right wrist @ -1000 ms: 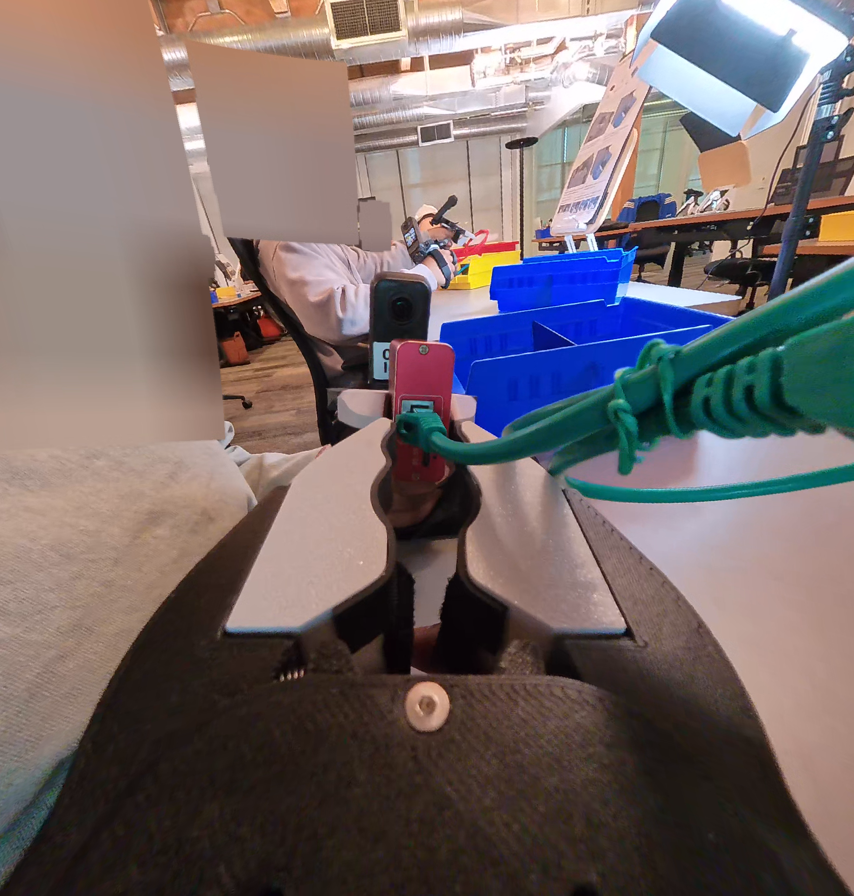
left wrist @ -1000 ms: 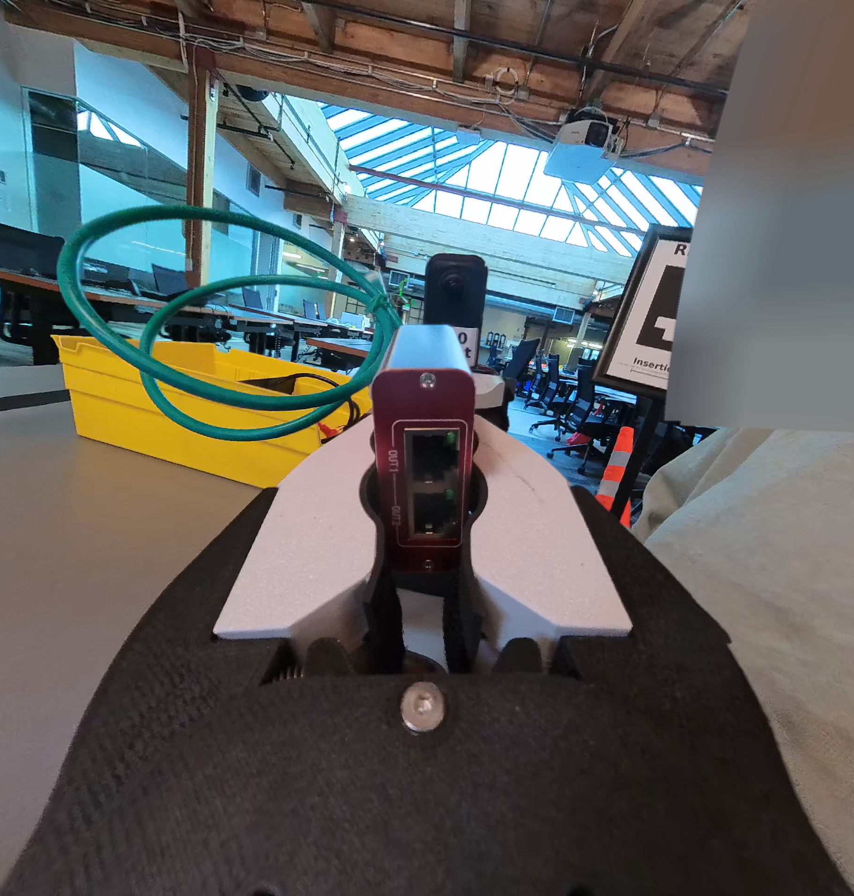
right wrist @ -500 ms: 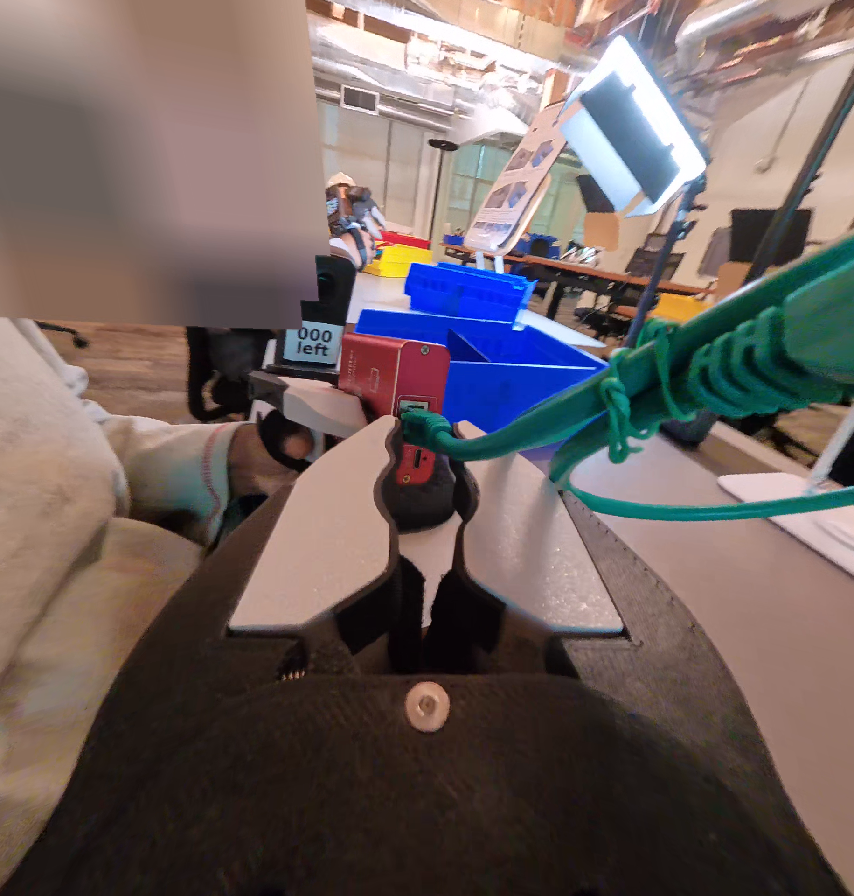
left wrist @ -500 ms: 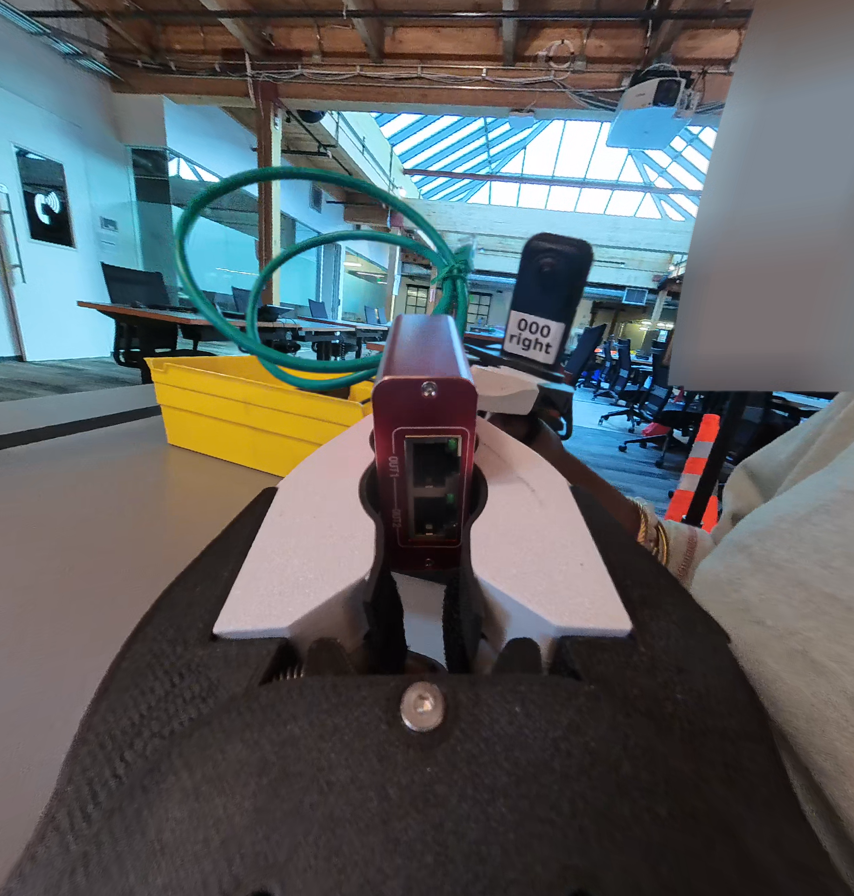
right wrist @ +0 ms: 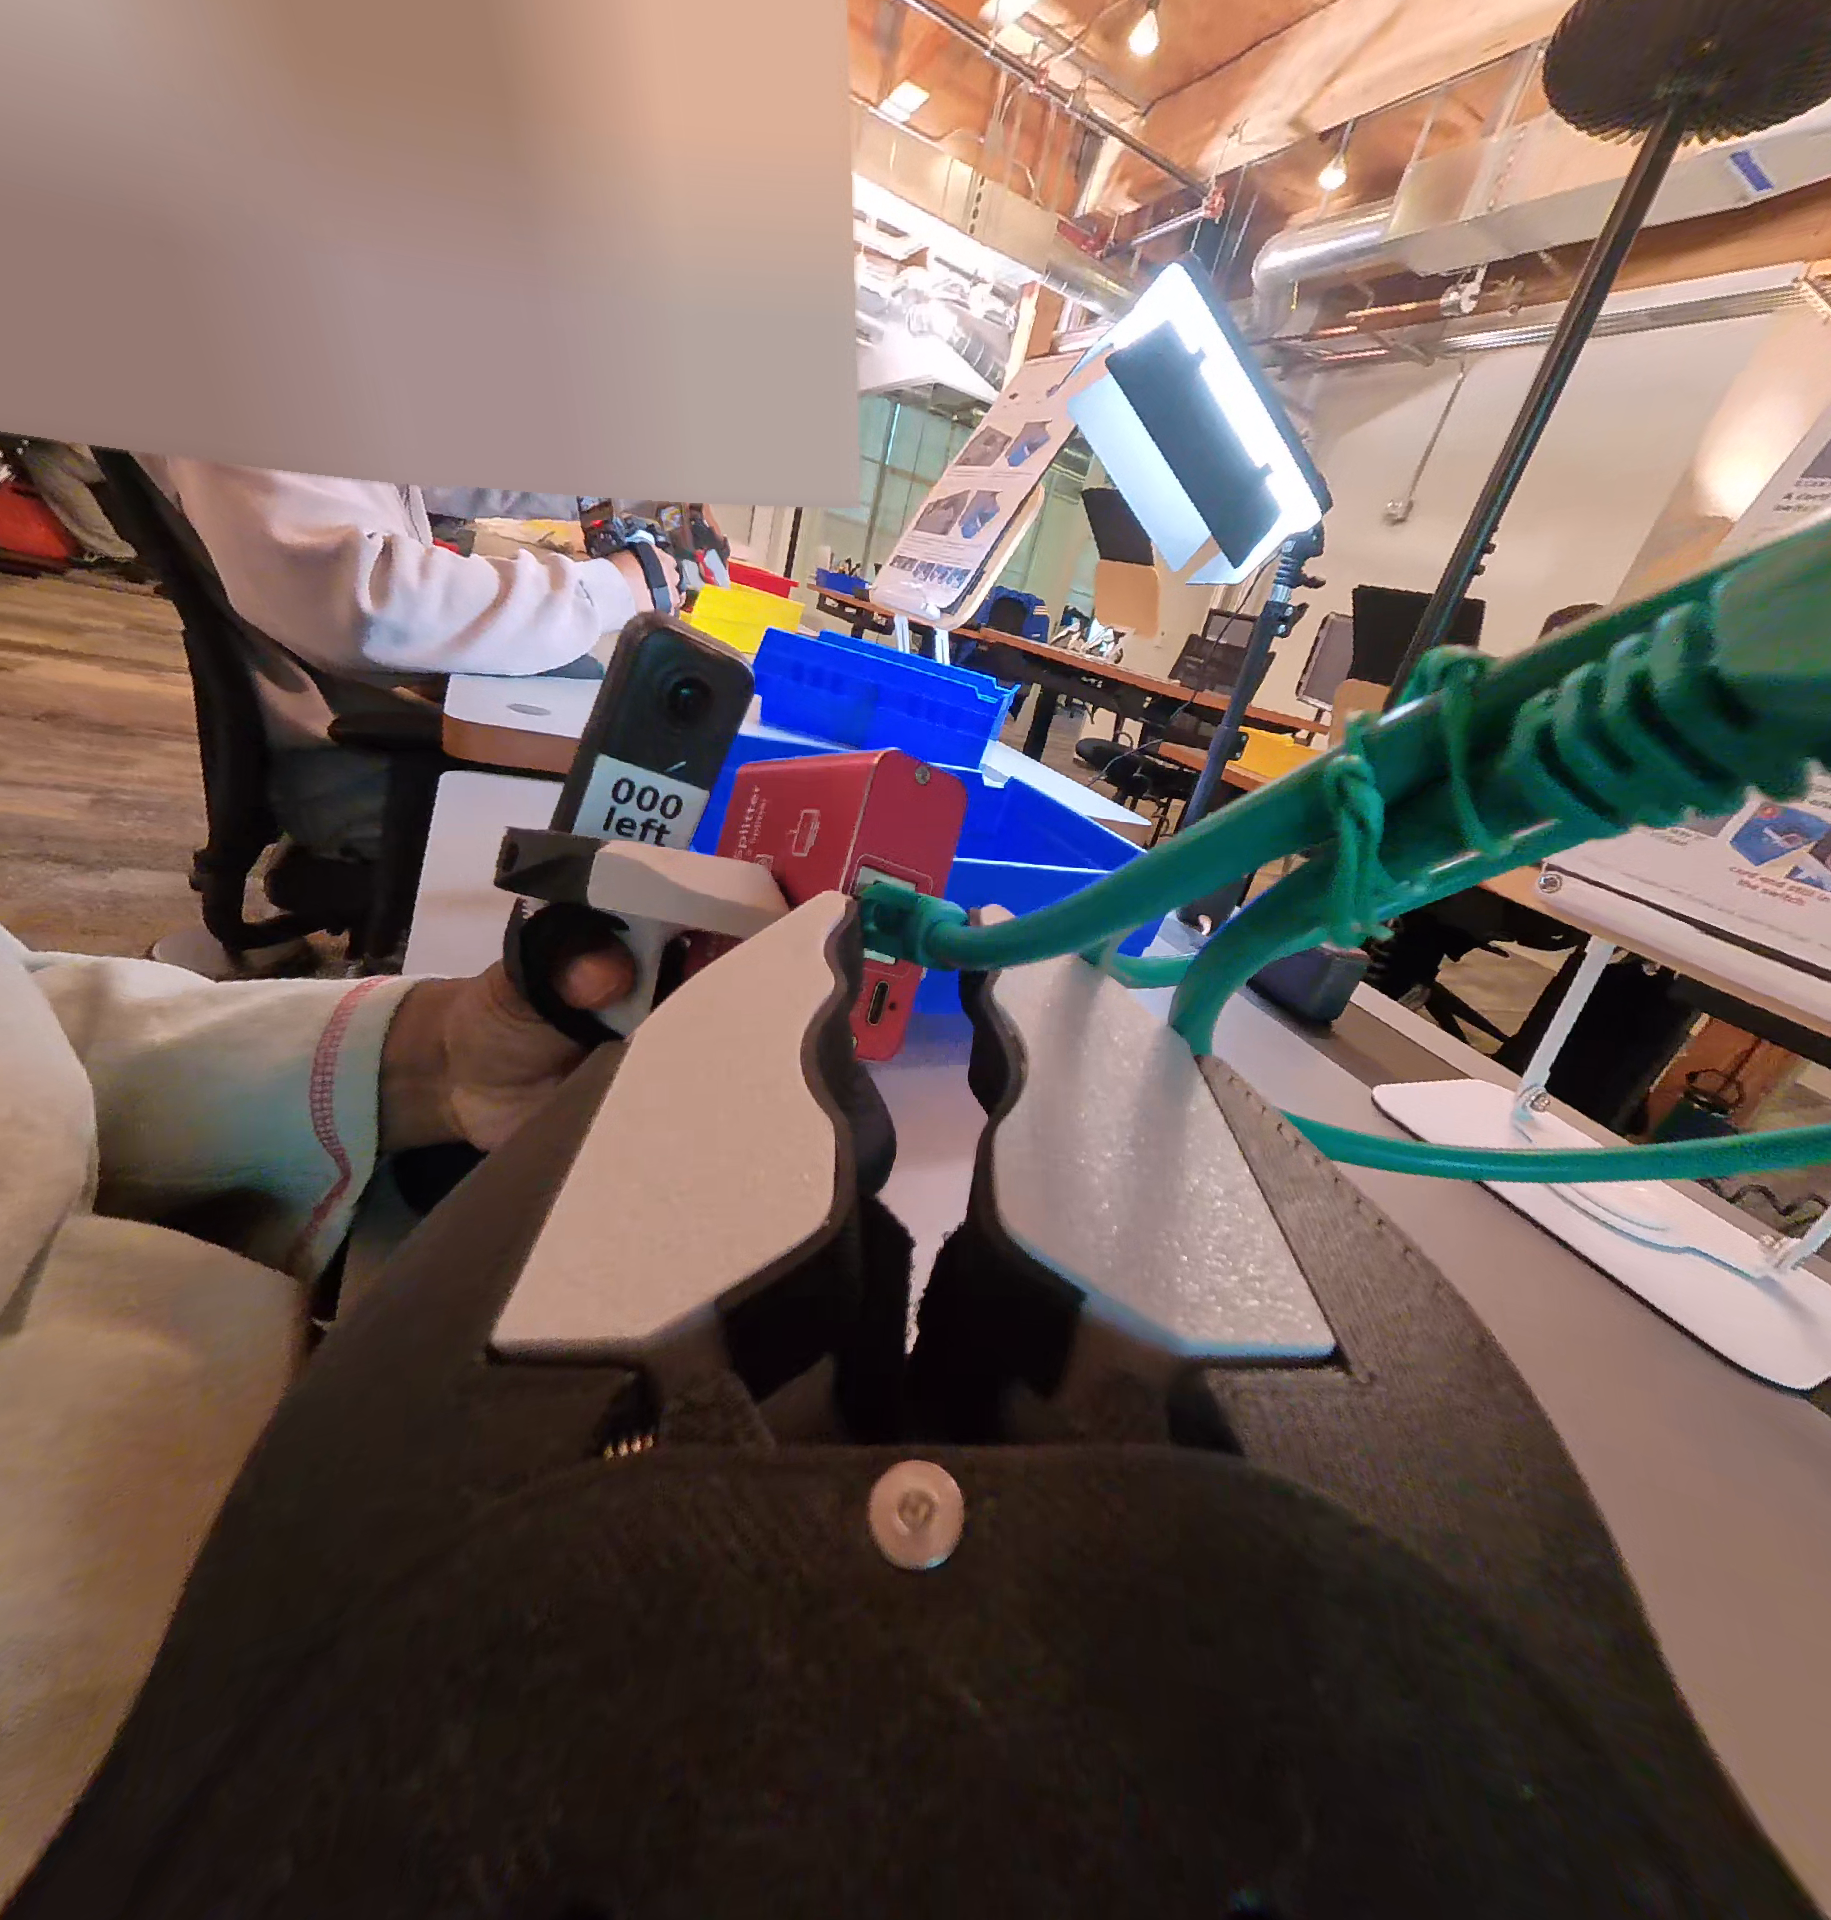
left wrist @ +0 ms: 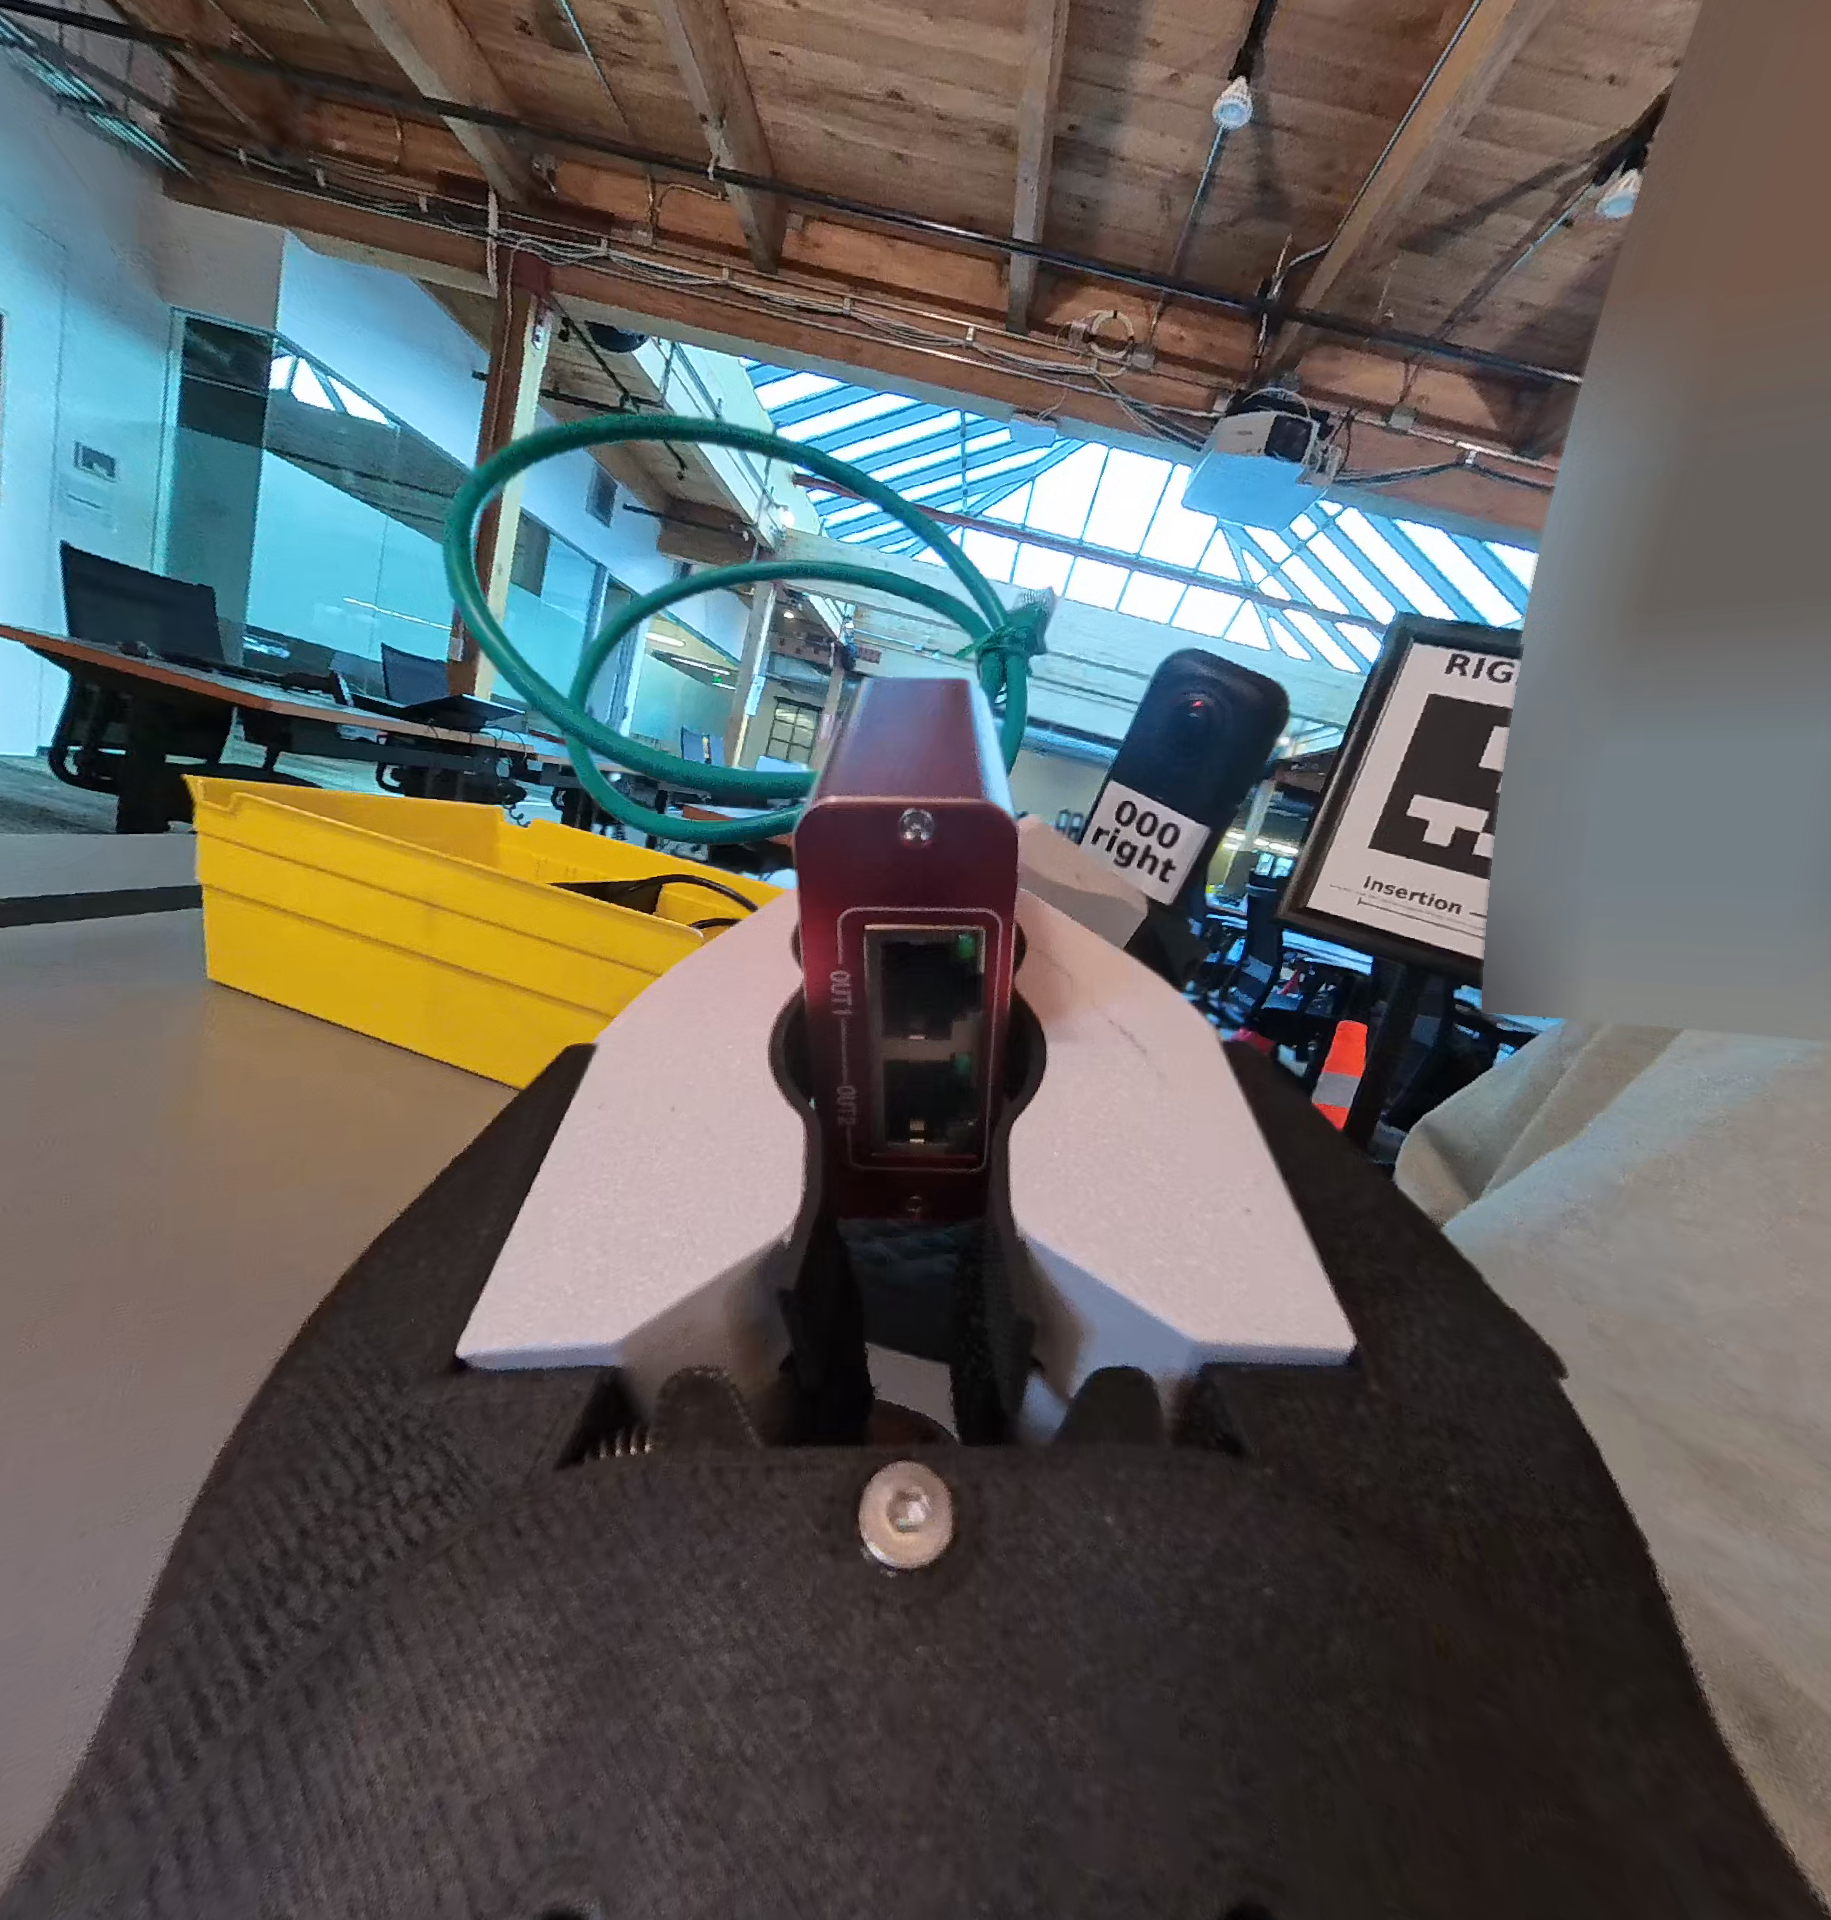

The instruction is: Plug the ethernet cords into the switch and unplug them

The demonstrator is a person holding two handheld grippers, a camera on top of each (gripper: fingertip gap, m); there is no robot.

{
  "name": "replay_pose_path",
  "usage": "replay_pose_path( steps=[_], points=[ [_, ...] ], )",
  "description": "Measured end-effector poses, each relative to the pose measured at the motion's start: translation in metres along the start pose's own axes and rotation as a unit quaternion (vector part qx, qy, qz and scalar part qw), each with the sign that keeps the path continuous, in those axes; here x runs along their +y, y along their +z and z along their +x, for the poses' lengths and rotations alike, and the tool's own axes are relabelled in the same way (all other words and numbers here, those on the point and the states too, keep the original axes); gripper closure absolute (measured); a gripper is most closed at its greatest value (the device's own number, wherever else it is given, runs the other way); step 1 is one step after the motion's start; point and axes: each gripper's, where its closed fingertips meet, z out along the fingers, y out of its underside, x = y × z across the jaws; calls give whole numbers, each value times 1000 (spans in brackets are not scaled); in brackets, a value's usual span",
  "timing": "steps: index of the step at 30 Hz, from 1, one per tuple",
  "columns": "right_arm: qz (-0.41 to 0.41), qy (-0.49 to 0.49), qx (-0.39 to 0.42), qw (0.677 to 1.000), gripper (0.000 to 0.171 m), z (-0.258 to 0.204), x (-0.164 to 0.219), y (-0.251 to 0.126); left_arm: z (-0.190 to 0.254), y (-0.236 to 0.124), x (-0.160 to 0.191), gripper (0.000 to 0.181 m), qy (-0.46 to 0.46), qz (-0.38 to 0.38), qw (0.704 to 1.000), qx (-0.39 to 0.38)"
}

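My left gripper point(left wrist: 906, 935) is shut on the dark red switch point(left wrist: 906, 1039) and holds it upright above the table. Two empty ports face the left wrist camera. A green ethernet cord point(left wrist: 516, 488) loops up behind the switch. In the right wrist view the switch point(right wrist: 838, 821) is seen from its side. My right gripper point(right wrist: 913, 920) is shut on the cord's green plug point(right wrist: 926, 927), whose head sits at a port on the switch's end face. The cord point(right wrist: 1202, 862) arcs right to a tied bundle. Its other plug point(right wrist: 1617, 717) hangs free near the camera.
A yellow bin point(left wrist: 391, 904) stands on the grey table point(left wrist: 111, 1143) at the left. Blue bins point(right wrist: 1036, 831) stand behind the switch. A framed sign point(left wrist: 1430, 790) and a white stand base point(right wrist: 1617, 1247) are at the right. A sleeve point(right wrist: 163, 1091) fills the left.
Both grippers have swung together. In the right wrist view the switch turned from end-on to side-on, with the plug still at my fingertips. In the left wrist view the cord loop shifted right.
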Motion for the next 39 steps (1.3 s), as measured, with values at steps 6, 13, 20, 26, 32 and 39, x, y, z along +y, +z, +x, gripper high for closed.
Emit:
replay_pose_path(
  steps=[6, 13, 20, 26, 32, 39],
  points=[
    [11, 7, 8, 1000, 153, 0, -3, 3, -1, -2, -4, 153, -75, 22, 997, 26],
    [85, 54, 125, 987, 158, 55, -17, -34, 1, -14, -19, 153, -9, 69, 998, 10],
    [8, 31, 253, 967, 157, 114, -19, -144, 1, -11, -17, 153, 60, 46, 997, -10],
    [-232, 25, 384, 893, 157, 135, 21, -206, 3, -5, -3, 153, 77, 7, 997, -16],
    [-360, 24, 383, 850, 156, 137, 63, -207, -5, -10, -10, 153, 29, 33, 999, -21],
    [-207, 167, 142, 954, 156, 115, 50, -143, -8, -14, -16, 153, -8, 54, 998, -14]
  ],
)
